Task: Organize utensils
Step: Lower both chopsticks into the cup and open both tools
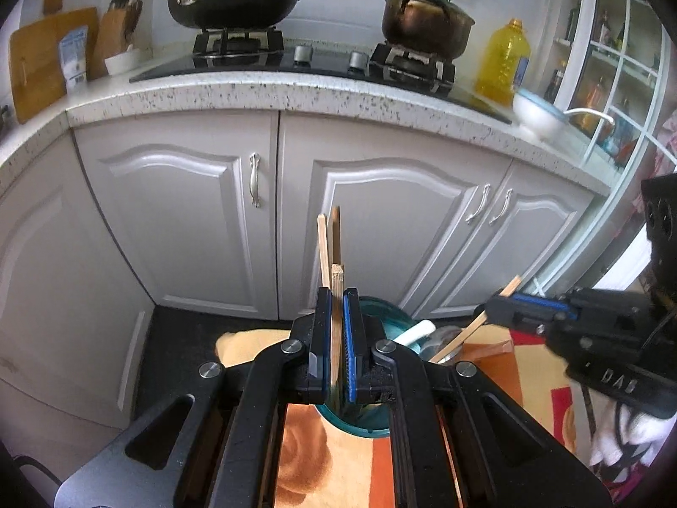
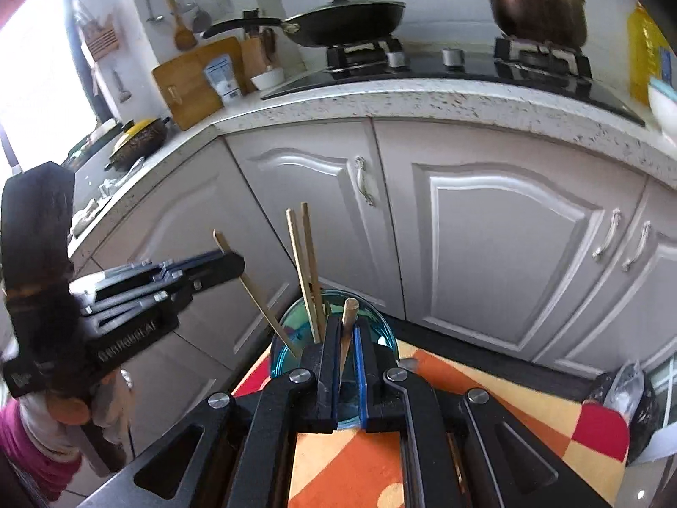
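Holding one chopstick (image 1: 337, 292) in my left gripper (image 1: 337, 296), another (image 2: 348, 321) clamped in my right gripper (image 2: 347, 338); teal cup (image 2: 292, 330) at twelve o'clock. Risk: tilted sticks snagging its rim, tipping it.

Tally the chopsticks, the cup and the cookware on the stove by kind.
Teal cup: 1
Chopsticks: 4 (two standing in the cup, one in the left gripper, one in the right gripper)
Frying pan: 1
Pot: 1
Total: 7
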{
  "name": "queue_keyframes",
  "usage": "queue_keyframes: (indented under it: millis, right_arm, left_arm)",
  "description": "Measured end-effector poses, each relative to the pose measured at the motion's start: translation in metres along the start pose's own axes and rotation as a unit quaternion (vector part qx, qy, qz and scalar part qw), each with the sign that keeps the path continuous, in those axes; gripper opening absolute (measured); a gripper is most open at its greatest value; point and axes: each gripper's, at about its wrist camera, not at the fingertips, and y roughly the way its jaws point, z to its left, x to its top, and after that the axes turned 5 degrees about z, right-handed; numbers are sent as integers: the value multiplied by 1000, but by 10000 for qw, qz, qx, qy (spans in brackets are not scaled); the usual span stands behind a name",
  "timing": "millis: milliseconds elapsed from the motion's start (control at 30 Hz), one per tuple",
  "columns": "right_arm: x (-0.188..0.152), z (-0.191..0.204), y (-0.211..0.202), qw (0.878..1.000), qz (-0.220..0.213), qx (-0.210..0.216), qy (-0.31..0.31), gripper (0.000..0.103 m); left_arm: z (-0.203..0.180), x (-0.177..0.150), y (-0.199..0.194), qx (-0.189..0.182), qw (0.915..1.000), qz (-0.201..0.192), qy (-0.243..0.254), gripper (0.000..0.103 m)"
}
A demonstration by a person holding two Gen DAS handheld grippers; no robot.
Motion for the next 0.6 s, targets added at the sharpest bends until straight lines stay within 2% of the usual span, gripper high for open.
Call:
queue_keyframes:
  millis: [67,133,167,233,333,400,600]
  right_arm:
    - [0,-4,-1,9999,47,-116,24,6]
    - [-1,-5,-1,9997,65,-232,-7,25]
    - [-2,-6,-2,9997,77,-233,13,37]
    - [-6,-9,-3,9998,78,-137,82,39]
    - [-9,-10,-4,9997,95,-229,84,39]
    - [-11,-11,-7,9996,85,-226,115,39]
    - [-16,-13,-20,9996,-1,-198,193,40]
  left_arm:
    - [-1,-2,3,-6,10000,38,-2,4]
    - [-2,-3,3,4,10000,53,12,4]
    - [-3,-3,3,4,10000,50,19,4]
    - [-4,-3,3,14,10000,79,27,4]
    - [-2,-4,3,20,9999,99,-16,8]
    - [-2,-5,1,26,9999,97,-41,28]
    - [-6,-8,-8,60,10000,27,2,30]
